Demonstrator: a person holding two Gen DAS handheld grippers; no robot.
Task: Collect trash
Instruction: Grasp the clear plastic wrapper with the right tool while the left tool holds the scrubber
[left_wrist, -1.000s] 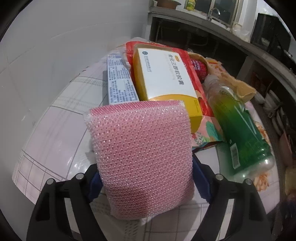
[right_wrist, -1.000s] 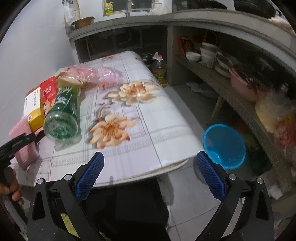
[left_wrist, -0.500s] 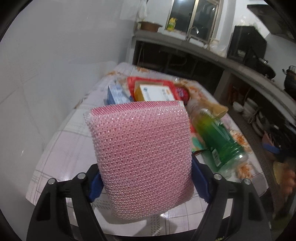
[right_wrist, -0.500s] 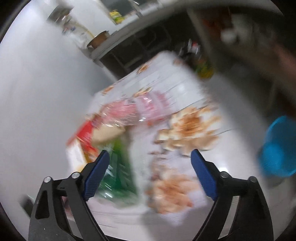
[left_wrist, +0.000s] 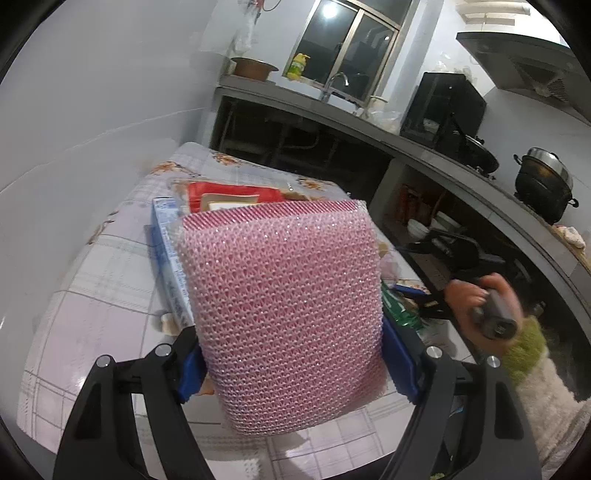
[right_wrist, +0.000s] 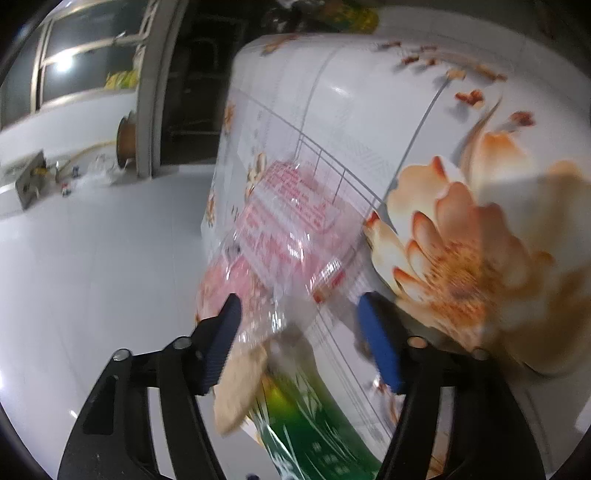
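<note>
White tiled wall (left_wrist: 92, 110) left of the desk (left_wrist: 92, 295), which wears a flowered grid cloth. Grey counter (left_wrist: 424, 147) runs along the far side, open shelves beneath with bowls (left_wrist: 419, 229). Dark window (left_wrist: 351, 48) above a tap (left_wrist: 334, 83), a lamp reflected in the glass. Black pot (left_wrist: 543, 184) on the counter at right.

Red print is borne by the clear wrapper (right_wrist: 291, 221), white print by the green bottle (right_wrist: 314, 435); neither, perhaps through blur, can be read.
</note>
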